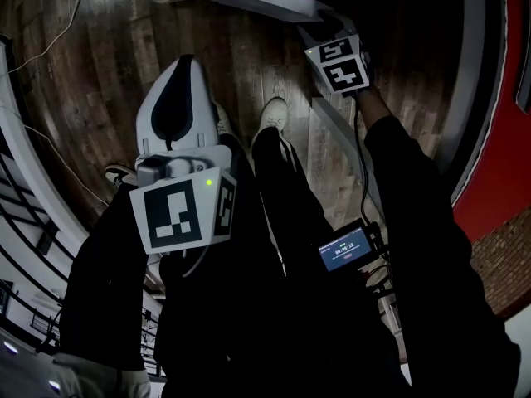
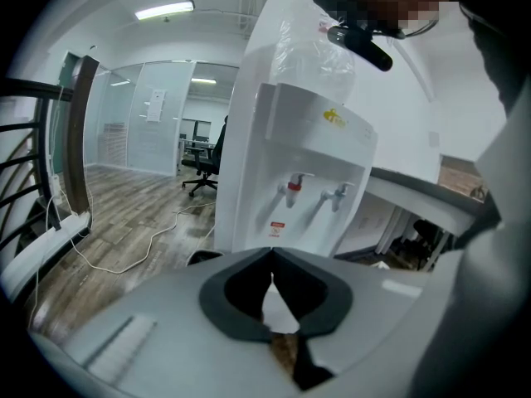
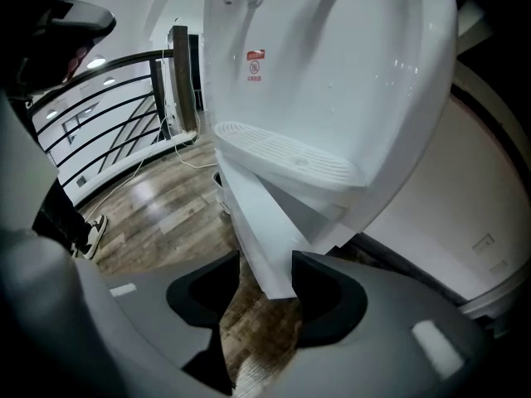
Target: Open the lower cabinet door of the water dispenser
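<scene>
Beneath the ribbed drip tray (image 3: 290, 160) of the tall white water dispenser (image 3: 348, 73), the right gripper (image 3: 267, 265) clamps the white lower cabinet door (image 3: 259, 235) above brown plank floor (image 3: 158, 214) near a black railing (image 3: 124, 106), while the left gripper (image 2: 272, 259) has its jaws together, empty.

floor: wood planks (image 2: 124, 214) | walls: glass partitions (image 2: 158, 123) | light: ceiling strip (image 2: 164, 10) | furniture: black office chair (image 2: 203, 160)
</scene>
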Demonstrator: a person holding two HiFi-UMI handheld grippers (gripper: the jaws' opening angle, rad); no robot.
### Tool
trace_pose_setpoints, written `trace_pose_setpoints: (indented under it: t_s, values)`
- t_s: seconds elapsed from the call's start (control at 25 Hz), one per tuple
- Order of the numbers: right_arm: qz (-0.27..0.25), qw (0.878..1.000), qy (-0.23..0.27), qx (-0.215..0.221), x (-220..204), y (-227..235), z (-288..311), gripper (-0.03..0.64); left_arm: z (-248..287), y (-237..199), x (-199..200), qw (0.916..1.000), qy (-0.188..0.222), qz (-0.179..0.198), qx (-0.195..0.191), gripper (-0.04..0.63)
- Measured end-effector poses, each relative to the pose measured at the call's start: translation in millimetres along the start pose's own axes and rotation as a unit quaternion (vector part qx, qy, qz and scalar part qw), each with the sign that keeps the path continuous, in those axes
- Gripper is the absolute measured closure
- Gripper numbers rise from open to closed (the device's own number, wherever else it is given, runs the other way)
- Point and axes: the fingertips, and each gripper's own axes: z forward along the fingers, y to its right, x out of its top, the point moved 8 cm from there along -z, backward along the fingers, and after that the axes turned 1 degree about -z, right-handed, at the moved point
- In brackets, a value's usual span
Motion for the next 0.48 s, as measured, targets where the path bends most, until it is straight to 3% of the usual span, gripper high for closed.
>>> trace_pose_setpoints:
  t_s: [0.48]
  values:
    - [0.008, 1.000, -0.006, 0.006, -3.9, -7.1, -5.2, 0.446, 1.0, 2.6, 3.7, 1.0000, 0.005, 0.000, -0.005, 0.588]
